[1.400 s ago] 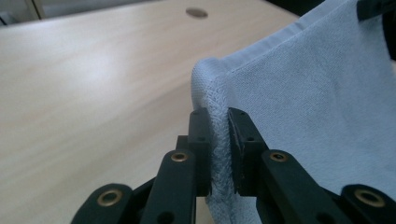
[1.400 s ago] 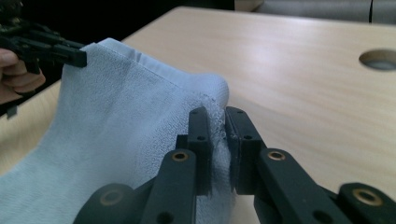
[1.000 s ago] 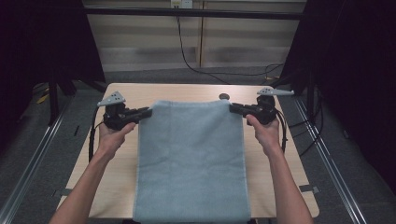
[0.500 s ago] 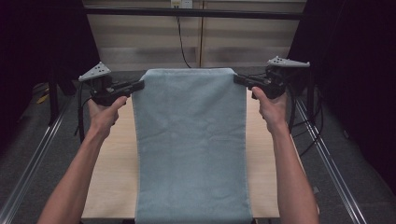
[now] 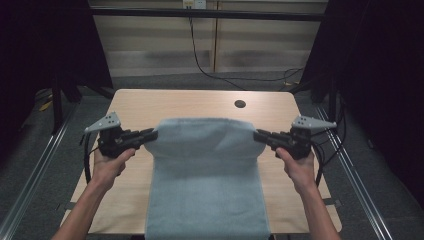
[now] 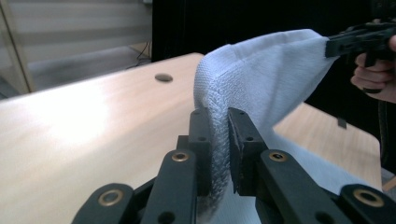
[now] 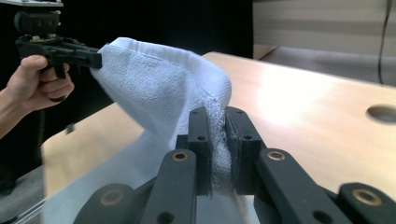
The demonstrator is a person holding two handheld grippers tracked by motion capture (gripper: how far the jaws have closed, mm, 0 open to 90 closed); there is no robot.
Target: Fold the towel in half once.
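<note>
A pale blue towel [image 5: 205, 180] hangs between both grippers, its far edge lifted and curling over toward the person while its near end drapes off the table's front edge. My left gripper [image 5: 152, 134] is shut on the towel's far left corner [image 6: 215, 140]. My right gripper [image 5: 257, 135] is shut on the far right corner [image 7: 217, 140]. In the left gripper view the right gripper [image 6: 334, 46] pinches the opposite corner; in the right gripper view the left gripper [image 7: 95, 58] does the same.
The wooden table [image 5: 185, 102] has a round cable hole [image 5: 240, 104] near its far right. Metal rails [image 5: 30, 175] run along both sides on the floor. A black cable [image 5: 200, 55] hangs against the back wall.
Both grippers have come down and toward the person with the towel's far edge, which was raised high half a second ago; the edge now folds back over the towel.
</note>
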